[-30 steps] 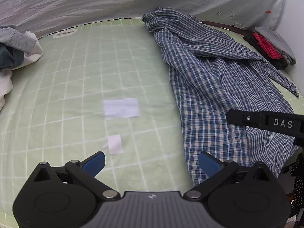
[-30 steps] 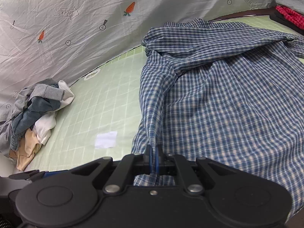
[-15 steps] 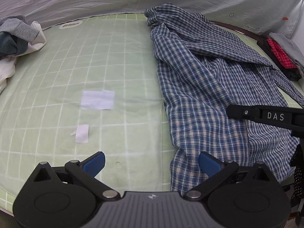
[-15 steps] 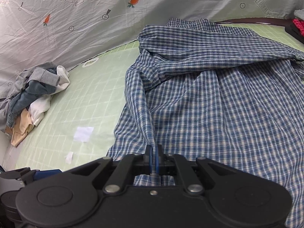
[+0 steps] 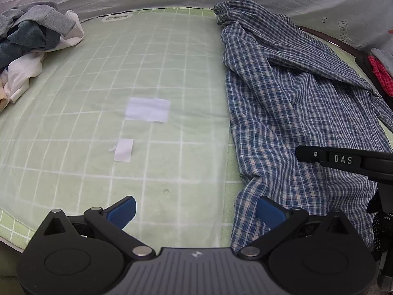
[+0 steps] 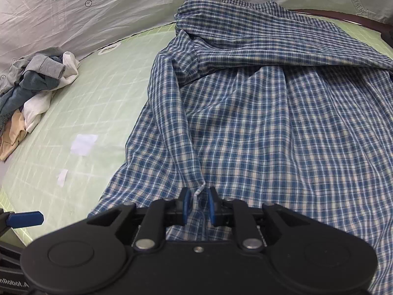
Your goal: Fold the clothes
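A blue and white checked shirt [image 6: 258, 113] lies spread on the green gridded mat [image 6: 103, 93], collar at the far end. It also shows in the left wrist view [image 5: 289, 108] on the right. My right gripper [image 6: 198, 205] is slightly open over the shirt's near edge; a raised fold of the cloth sits loose between the blue pads. My left gripper [image 5: 196, 212] is open and empty, low over the mat's near edge, its right pad beside the shirt's hem. The right gripper's finger marked DAS [image 5: 343, 159] shows above the shirt.
A heap of grey, white and tan clothes [image 5: 29, 46] lies at the far left of the mat. Two white paper patches [image 5: 147, 109] lie mid-mat. Red and dark folded clothes [image 5: 379, 71] sit at the far right. A grey printed sheet [image 6: 98, 5] hangs behind.
My right gripper was shut on the shirt's fold and has opened a little, letting it go. Both grippers have shifted over the mat; the shirt's left side now lies flatter.
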Available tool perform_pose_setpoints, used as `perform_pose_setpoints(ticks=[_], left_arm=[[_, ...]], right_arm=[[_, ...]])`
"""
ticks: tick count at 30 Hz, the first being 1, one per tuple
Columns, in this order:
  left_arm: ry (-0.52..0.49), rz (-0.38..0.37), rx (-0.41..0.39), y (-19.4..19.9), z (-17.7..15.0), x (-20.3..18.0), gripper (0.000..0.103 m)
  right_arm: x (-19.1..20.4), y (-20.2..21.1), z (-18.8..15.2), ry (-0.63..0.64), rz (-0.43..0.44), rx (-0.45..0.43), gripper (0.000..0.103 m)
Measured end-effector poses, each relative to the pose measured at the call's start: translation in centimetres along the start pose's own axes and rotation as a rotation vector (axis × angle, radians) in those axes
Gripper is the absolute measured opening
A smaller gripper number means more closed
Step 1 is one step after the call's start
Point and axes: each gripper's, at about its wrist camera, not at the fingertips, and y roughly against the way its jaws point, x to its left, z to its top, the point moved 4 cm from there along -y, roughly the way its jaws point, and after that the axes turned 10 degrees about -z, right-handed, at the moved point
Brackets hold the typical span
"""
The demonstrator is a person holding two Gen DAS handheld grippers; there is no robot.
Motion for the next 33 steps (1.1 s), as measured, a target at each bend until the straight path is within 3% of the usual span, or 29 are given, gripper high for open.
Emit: perform_pose_setpoints(ticks=[2, 5, 16, 25, 33], left_arm=[[-0.006, -0.005, -0.009, -0.1, 0.5, -0.1, 0.103], [-0.026, -0.021, -0.025, -0.1, 1.6, -0.5, 0.103], [-0.049, -0.043, -0.078, -1.3, 6.8, -1.3, 0.103], [-0.020, -0.049, -0.096, -4.0, 11.7, -1.8, 0.103], [0.082, -0.050, -0.158, -7.5, 20.2, -0.3, 0.103]], right_arm=[[-0.6, 0.4, 0.4, -0.013, -0.017, -0.018, 0.031], [-1.7, 0.8, 1.0, -0.053, -0.032, -0.044, 0.033], [-7.7, 1.2, 3.1, -0.220, -0.145, -0.109, 0.033], [-14.9, 0.5, 5.4, -0.378, -0.234, -0.140, 0.033], [-24.6, -1.3, 9.6, -0.593, -0.314, -0.201, 0.036]])
